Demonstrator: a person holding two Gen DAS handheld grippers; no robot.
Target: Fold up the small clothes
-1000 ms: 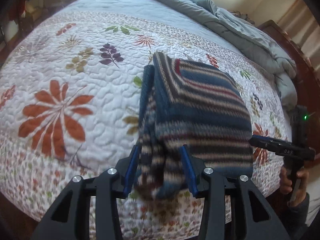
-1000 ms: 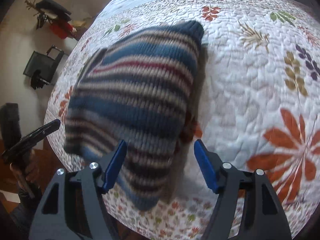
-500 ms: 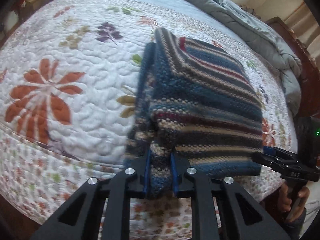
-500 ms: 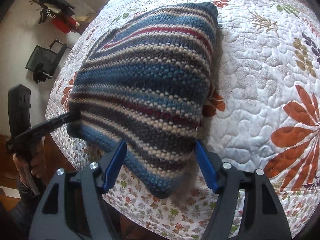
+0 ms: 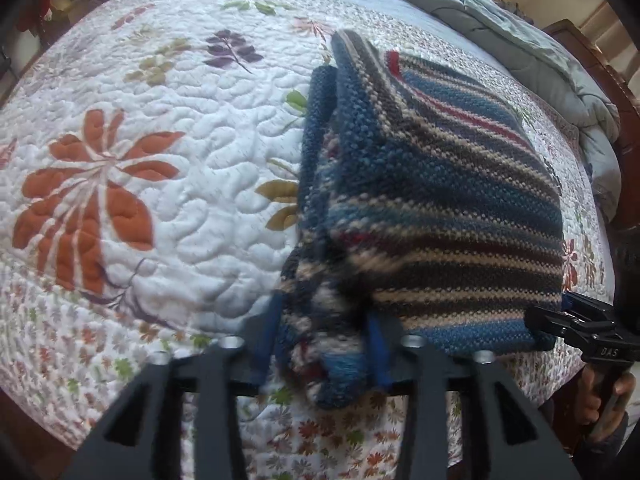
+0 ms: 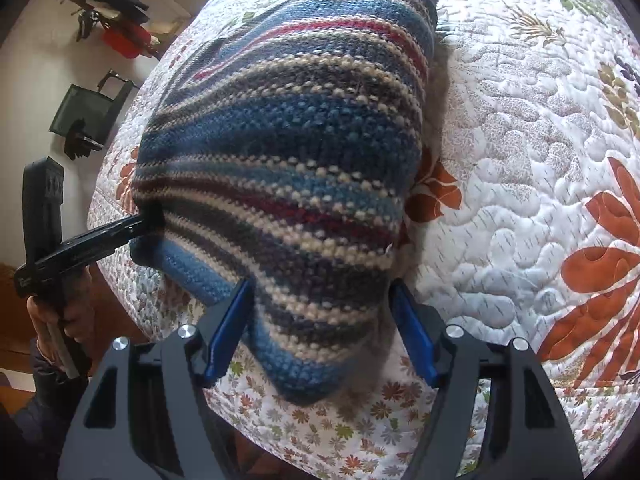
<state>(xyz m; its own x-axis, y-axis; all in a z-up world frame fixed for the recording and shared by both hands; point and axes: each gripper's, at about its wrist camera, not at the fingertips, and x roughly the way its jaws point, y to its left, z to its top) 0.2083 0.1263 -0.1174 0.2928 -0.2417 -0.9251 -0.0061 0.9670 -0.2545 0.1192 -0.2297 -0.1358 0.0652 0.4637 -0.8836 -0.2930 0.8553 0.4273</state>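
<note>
The folded sweater (image 5: 440,200) lies near the bed (image 5: 160,160) edge, its near corners between both tongs, the left tongs (image 5: 322,344) opening to release and the right tongs (image 6: 320,320) spread, not clamping.

Home bedroom, quilted floral bedspread (image 5: 168,184), rumpled grey duvet (image 5: 500,28)

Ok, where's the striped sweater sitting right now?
The striped sweater lies folded on the floral quilt near the bed's front edge, centre-right in the left wrist view, its near corners between the jaws of each gripper.
</note>
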